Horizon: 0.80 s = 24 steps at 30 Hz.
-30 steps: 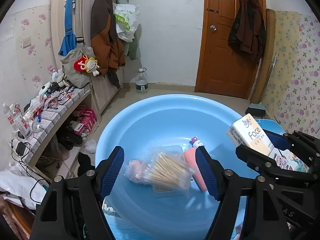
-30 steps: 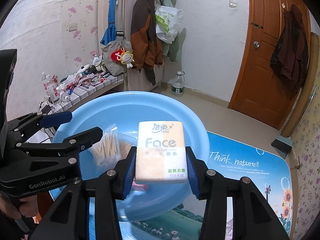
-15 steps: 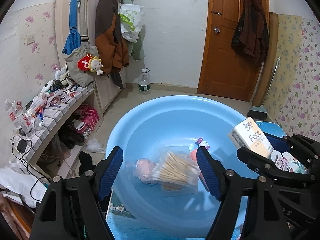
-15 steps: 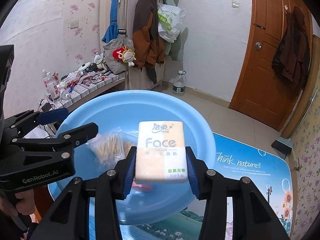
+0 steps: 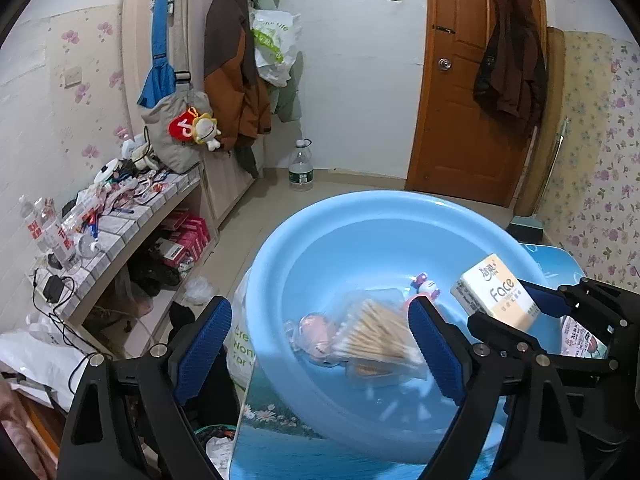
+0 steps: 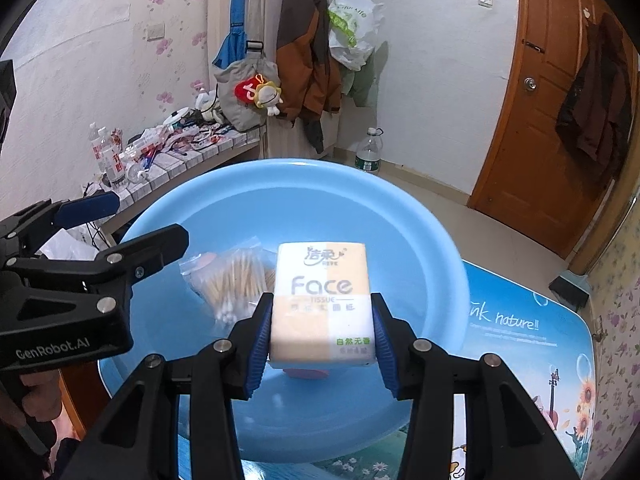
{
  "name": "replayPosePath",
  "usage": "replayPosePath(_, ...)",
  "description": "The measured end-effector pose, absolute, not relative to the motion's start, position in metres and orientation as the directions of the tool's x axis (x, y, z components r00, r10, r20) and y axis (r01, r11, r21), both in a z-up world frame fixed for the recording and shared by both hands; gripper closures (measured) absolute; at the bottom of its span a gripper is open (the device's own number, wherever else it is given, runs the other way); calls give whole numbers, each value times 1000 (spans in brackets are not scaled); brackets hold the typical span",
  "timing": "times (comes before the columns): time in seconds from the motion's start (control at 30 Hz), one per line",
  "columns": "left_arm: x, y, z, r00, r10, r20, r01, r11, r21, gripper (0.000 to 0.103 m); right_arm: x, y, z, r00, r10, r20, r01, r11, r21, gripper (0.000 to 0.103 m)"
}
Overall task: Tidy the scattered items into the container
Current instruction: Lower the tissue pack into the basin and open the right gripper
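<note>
Over the round light-blue plastic basin [image 5: 360, 236], the container that serves here as the landmark, two hand-held tongs work side by side. At the basin's left rim the left gripper [image 5: 320, 356], black-framed with blue pads, has its jaws opening, and nothing is pressed between them: the clear plastic bag of wooden cotton swabs [image 5: 376, 340] appears to lie free on the basin floor below the gap, though blur makes contact hard to rule out. Beside the bag, toward the basin's centre, sit a small pink item in clear wrap [image 5: 316, 328] and a pink bottle with a small figure-shaped cap [image 5: 424, 288]; what the wrapped item is cannot be told.

Over the basin's near right side, the right gripper [image 6: 322, 344] is clamped on a white-and-orange soft pack of "Face" tissues [image 6: 322, 300], pads pressed to its two sides, the pack held upright and clear above the basin's interior, not touching it.

The step in hand looks like a double drop-off: the swabs just let go, the tissues next. That move calls for lowering the pack toward bare basin floor right of the swab bag, then parting the jaws and lifting away without dragging the pack over the rim. Outside the basin, to its right, lies a printed blue table mat [image 6: 520, 320].
</note>
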<state>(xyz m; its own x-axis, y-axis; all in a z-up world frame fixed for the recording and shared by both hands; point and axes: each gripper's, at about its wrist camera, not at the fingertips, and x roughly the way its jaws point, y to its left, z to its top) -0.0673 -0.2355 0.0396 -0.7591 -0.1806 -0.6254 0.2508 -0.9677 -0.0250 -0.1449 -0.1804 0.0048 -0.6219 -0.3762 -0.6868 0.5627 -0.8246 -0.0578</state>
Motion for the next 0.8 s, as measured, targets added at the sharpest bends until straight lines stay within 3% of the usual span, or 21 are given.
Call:
replayPosePath(0.6, -63, -241, 37, -753, -182, -632, 261, -965, -35, 13, -147, -189, 0, -612, -346, -712, 552, -831, -71, 55)
replayPosePath(0.63, -62, -241, 37, -754, -182, -631, 262, -964, -35, 13, -147, -190, 0, -611, -343, -713, 552, -831, -72, 55)
replayPosePath(0.7, -61, -241, 38, -755, -184, -630, 262, -964, -33, 13, -146, -189, 0, -617, -336, -711, 546, -834, -80, 43)
replayPosePath(0.8, -60, -240, 38, -756, -185, -628, 263, -964, -33, 13, -145, -188, 2, -622, -340, -705, 544, -835, -78, 40)
